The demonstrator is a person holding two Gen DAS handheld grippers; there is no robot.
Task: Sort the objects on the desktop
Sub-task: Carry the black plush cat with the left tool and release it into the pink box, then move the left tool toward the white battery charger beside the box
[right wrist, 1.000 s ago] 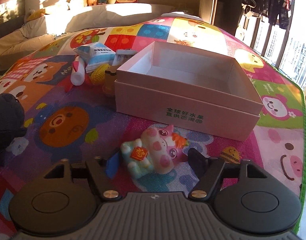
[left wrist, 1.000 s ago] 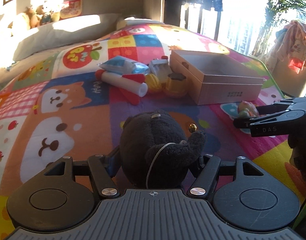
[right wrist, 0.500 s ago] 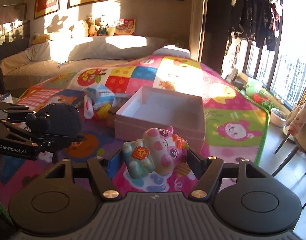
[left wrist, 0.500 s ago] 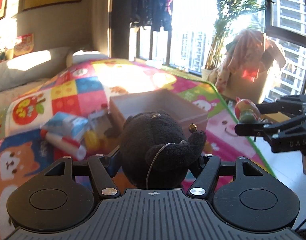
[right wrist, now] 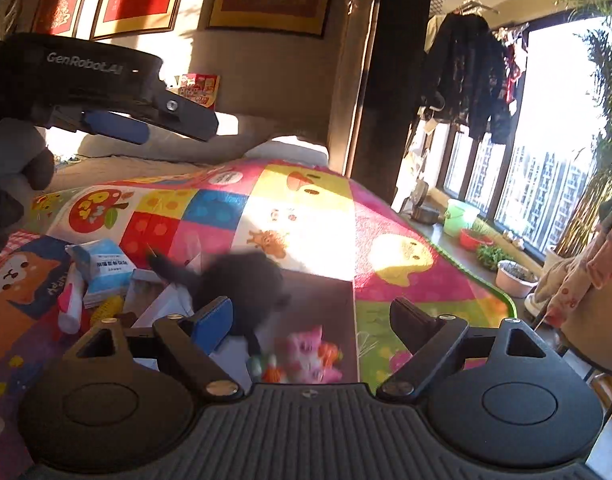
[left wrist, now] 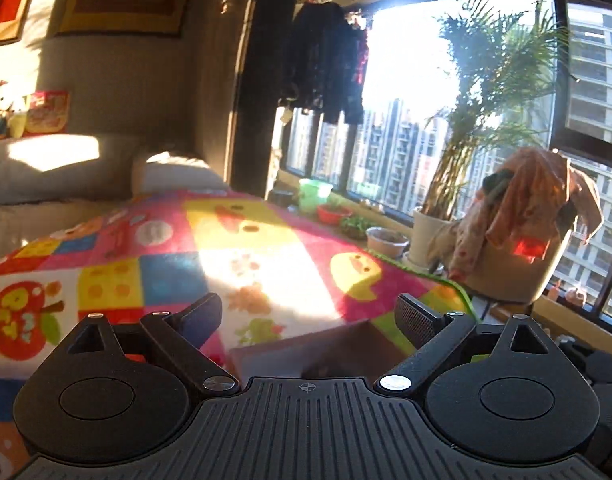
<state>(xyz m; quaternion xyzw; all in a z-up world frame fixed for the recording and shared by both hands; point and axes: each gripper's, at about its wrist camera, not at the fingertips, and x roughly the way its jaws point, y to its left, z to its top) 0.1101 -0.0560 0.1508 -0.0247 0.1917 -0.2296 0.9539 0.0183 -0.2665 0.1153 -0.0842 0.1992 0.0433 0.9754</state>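
Both grippers are open and empty, held above the open cardboard box. In the right wrist view the black plush toy shows blurred over the box's left part, and the pink pig toy shows blurred in the box near its front. My right gripper hangs just above them. My left gripper is open over the box's far edge; it also shows in the right wrist view at upper left, high above the mat.
A white-blue packet, a white tube, a yellow corn toy and other small items lie on the colourful mat left of the box. Pots, a palm and a draped chair stand by the window at right.
Both grippers rose over the box and opened. The black plush left my left gripper and the pig toy left my right gripper; both now show blurred at the box.
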